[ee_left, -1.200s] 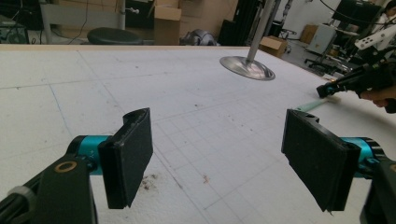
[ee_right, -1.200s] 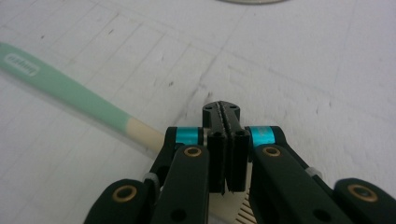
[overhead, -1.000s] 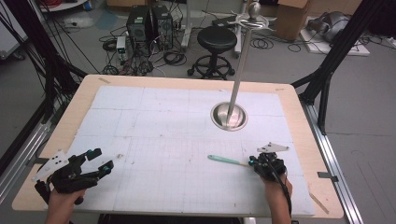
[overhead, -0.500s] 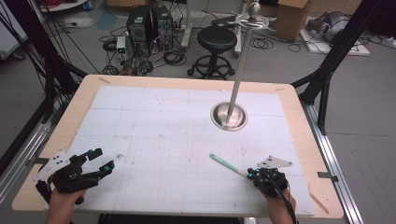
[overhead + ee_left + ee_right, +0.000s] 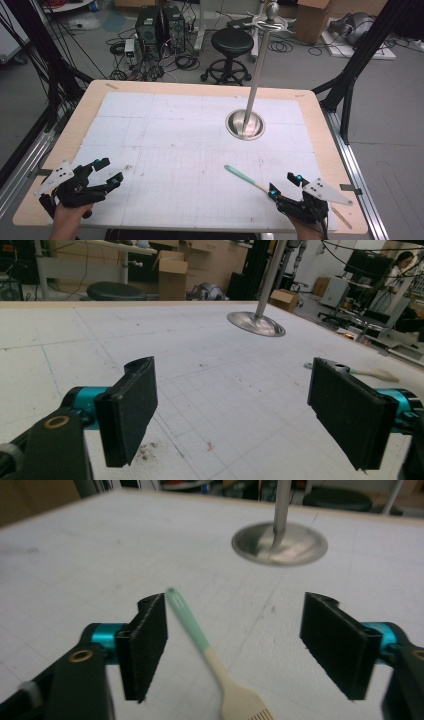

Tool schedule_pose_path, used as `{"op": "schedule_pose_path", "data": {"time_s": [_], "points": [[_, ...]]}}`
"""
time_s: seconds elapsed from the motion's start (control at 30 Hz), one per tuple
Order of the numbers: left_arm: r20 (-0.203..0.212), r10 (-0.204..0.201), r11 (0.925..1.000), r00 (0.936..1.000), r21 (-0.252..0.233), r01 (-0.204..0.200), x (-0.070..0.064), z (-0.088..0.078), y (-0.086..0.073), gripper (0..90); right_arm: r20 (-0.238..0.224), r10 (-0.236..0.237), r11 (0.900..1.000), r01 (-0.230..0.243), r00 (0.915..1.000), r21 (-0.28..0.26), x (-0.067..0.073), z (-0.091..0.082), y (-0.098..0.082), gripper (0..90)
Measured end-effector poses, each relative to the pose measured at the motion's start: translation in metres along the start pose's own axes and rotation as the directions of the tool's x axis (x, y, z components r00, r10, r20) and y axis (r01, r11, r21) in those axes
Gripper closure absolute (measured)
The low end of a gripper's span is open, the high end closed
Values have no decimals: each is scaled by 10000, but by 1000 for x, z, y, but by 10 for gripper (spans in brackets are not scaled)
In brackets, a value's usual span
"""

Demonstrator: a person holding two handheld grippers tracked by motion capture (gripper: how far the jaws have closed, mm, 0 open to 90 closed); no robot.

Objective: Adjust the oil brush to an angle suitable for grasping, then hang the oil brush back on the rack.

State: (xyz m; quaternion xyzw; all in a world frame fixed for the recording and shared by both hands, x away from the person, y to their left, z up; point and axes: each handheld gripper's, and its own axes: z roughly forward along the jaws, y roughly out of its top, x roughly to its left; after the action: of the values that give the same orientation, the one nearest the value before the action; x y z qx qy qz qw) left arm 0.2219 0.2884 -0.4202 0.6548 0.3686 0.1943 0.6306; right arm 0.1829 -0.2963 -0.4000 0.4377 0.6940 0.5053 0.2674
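one brush (image 5: 246,178) lies flat near the table's (image 5: 310,107) right front corner, teal handle pointing toward the middle, pale bristle end just ahead of the right tool (image 5: 284,186), whose jaws have just been opening and stand wide with nothing pressed between them. it looks light, stiff and thin, likely a bit slick, so pinch it across the handle's middle; the left tool (image 5: 110,172) rests wide and empty at the left front corner.

One brush (image 5: 243,178), one stand (image 5: 245,124)

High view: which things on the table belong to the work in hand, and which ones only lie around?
In the work:
- brush, lying flat between the open right tongs

Lying about:
- metal stand, upright pole on round base
- left tongs, open, holding nothing
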Motion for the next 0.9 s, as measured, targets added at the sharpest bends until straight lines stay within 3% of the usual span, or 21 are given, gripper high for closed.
{"op": "schedule_pose_path", "data": {"time_s": [0.07,0.17,0.43,0.9], "points": [[98,48,9999,9999,-131,-47,0,-1,1,182,59,-9,9994,11,10000,-337,1,-7,0,160],[374,70,9991,9993,-416,-54,-1,-1,2,182,228,-136,9989,146,9996,-441,2,-13,0,160],[390,95,9998,9992,-203,-88,-3,1,1,192,414,-56,9966,90,9991,-821,-1,-21,1,160],[399,29,10000,9992,-31,-28,-2,5,1,196,252,-194,9994,202,9995,-286,-3,-14,-2,183]]}}
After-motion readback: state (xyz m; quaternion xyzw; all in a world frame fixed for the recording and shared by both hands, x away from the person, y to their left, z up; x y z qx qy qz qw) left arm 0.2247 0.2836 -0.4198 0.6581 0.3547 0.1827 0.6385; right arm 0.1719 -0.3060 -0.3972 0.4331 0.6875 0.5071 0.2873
